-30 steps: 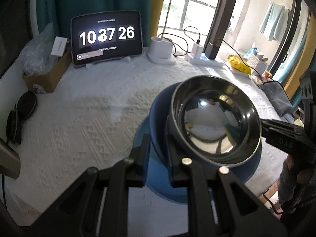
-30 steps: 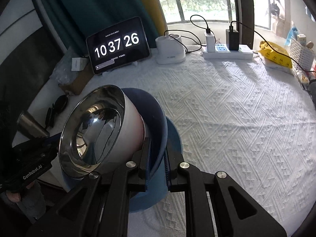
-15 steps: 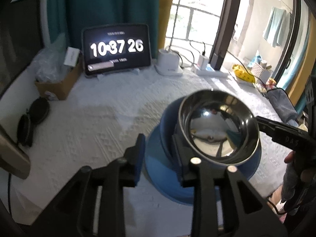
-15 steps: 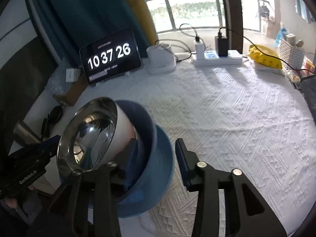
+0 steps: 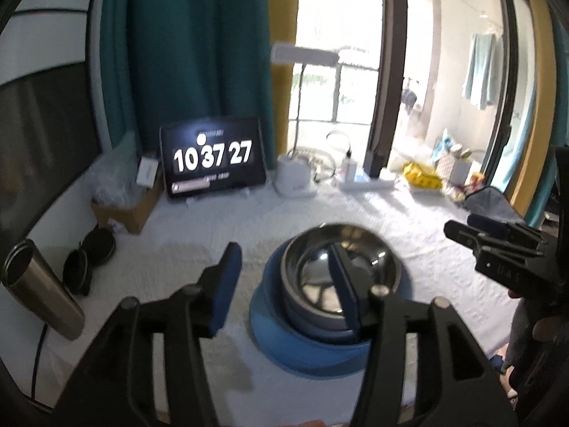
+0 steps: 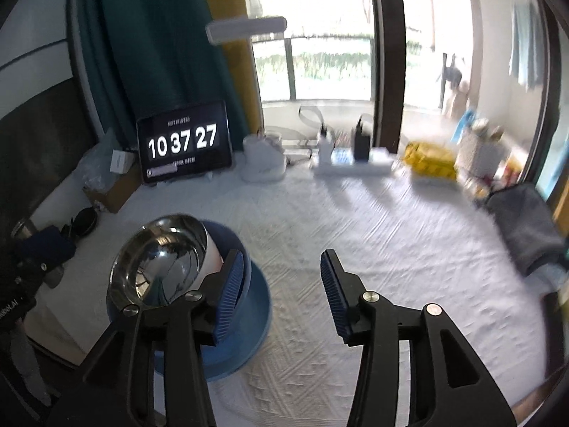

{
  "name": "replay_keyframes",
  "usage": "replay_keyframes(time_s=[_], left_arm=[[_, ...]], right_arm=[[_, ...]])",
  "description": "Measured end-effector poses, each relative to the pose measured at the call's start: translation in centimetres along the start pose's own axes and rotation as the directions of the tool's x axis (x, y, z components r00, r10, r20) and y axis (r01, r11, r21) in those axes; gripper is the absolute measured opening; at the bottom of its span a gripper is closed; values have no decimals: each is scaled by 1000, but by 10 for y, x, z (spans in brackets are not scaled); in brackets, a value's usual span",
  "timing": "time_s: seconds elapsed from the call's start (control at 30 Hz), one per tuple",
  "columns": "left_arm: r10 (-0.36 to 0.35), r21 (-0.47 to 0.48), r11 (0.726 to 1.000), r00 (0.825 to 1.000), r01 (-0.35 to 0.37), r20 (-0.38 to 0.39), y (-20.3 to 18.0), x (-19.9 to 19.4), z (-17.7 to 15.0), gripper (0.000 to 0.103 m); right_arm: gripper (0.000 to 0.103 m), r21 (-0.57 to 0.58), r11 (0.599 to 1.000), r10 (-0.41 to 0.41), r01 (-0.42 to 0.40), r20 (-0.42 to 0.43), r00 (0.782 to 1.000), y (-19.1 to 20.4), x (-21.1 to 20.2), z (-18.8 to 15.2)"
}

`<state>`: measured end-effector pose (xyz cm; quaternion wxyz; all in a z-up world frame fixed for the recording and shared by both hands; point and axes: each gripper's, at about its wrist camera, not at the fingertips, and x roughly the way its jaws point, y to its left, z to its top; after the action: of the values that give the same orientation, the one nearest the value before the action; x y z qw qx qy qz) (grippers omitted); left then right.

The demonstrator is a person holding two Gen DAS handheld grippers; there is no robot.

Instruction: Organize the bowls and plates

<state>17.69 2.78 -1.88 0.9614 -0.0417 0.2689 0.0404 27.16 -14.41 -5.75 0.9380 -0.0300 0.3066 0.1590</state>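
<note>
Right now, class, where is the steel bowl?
The steel bowl sits nested in the blue bowl on the blue plate, low centre in the left wrist view.

Steel bowl [image 5: 322, 270]: partly hidden behind a finger of the left tongs [image 5: 284, 284].
Blue plate [image 6: 249, 320]: nine o'clock side covered.
Tablet's [image 6: 183, 142] small text: unreadable.
Basket clutter [image 6: 480, 142], two o'clock: blurred.
Tumbler [image 6: 21, 227]: mostly hidden.

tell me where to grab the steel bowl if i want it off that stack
Take the steel bowl by its thin rim, one finger inside and one outside. Its lower wall sits sunk in the dark blue bowl, itself on the blue plate, so only the rim stands clear. Come from above on the near side, probably with the left hand-held gripper, whose jaws are opening with nothing between them.
</note>
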Motion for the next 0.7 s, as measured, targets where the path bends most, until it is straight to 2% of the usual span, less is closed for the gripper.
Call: replay_keyframes(time_s=[0.07,0.2,0.4,0.5,0.7], left_arm=[[-32,-5,999,999,33,30,-4,-9,2,81],[-12,-18,1000,991,14,136,-9,-30,3,89],[13,-20,1000,951,-7,310,-14,-68,1,91],[20,-9,1000,938,-18,345,-19,-78,0,91],[10,-9,1000,926,-7,377,-22,-88,2,91]], right_arm=[[56,-27,1000,-13,14,43,999,3,-16,2],[62,-79,996,-34,43,112,993,9,-47,4],[71,-125,985,-84,122,270,959,16,-97,-2],[72,-122,984,-90,132,300,950,14,-109,-5],[72,-103,984,-105,144,316,943,8,-118,-6]])
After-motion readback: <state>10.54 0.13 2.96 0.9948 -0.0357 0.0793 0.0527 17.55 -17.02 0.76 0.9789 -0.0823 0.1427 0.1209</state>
